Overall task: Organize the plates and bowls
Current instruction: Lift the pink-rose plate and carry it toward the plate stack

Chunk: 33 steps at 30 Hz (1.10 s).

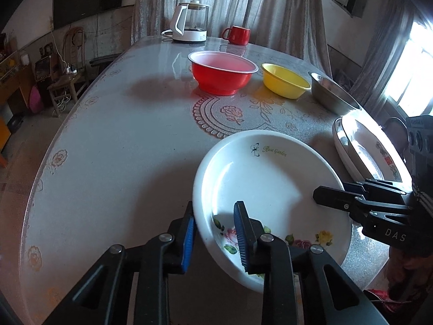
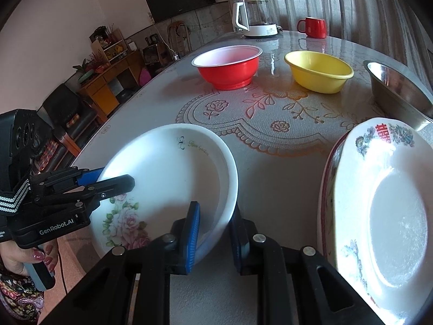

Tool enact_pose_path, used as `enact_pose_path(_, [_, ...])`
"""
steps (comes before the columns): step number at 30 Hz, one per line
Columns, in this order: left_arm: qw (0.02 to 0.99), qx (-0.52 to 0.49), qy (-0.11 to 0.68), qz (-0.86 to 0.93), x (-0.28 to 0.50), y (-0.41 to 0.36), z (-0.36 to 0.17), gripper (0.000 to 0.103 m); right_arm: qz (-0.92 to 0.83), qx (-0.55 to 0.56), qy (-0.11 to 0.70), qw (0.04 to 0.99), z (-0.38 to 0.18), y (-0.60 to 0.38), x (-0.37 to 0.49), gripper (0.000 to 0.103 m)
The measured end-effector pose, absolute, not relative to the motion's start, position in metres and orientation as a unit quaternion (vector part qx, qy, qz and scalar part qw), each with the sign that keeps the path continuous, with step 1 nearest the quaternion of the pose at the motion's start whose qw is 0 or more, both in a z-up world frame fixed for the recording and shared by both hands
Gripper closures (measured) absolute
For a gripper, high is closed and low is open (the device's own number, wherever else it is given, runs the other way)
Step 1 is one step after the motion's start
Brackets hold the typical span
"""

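The rose-patterned white plate (image 1: pixel 270 189) lay at the near edge of the table (image 1: pixel 121 149), gripped at two points of its rim. The left gripper (image 1: pixel 216 233) pinched the near-left rim between its blue pads (image 1: pixel 189 241), one finger outside the wall and one inside the well. The right gripper (image 2: pixel 213 233) clamped the near-right rim in the same manner, with the plate wall between its pads. Whether the plate rested flat or was already tipped off the cloth could not be told.

Just right of this plate stood a stack of decorated plates (image 2: pixel 392 216), its topmost bearing a red character mark. Beyond the plate, across the lace-print centre, stood the red bowl (image 1: pixel 223 73), the yellow bowl (image 1: pixel 285 80) to its right and the steel bowl (image 1: pixel 334 92) further right still. Far behind the plate, a kettle (image 1: pixel 190 21) and a red mug (image 1: pixel 238 34) occupied the table's back edge.

The step in hand appeared to be a two-handed pickup of the rose plate. The next move would probably call for an even lift by both grippers and a level carry rightward onto the stack, the rim kept clear of the stack's raised edge.
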<state>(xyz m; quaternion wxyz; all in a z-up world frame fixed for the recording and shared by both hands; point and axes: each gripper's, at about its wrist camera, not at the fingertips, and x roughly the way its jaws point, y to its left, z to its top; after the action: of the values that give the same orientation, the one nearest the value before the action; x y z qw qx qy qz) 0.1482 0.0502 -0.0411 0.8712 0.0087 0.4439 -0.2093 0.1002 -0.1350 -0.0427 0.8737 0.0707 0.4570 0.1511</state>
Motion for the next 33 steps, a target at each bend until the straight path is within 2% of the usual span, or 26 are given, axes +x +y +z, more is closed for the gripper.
enact_pose_path(14, [0.885,-0.007,0.424,-0.191,0.136,0.054,-0.035,0.077,0.161,0.090,0.448,0.875,-0.039,-0.135,0.101,0.084])
enact_pose_path(33, [0.905,-0.037,0.376,-0.194,0.130,0.043,0.004,0.077,0.153,0.122,0.410,0.891,-0.007,-0.156,0.093,0.087])
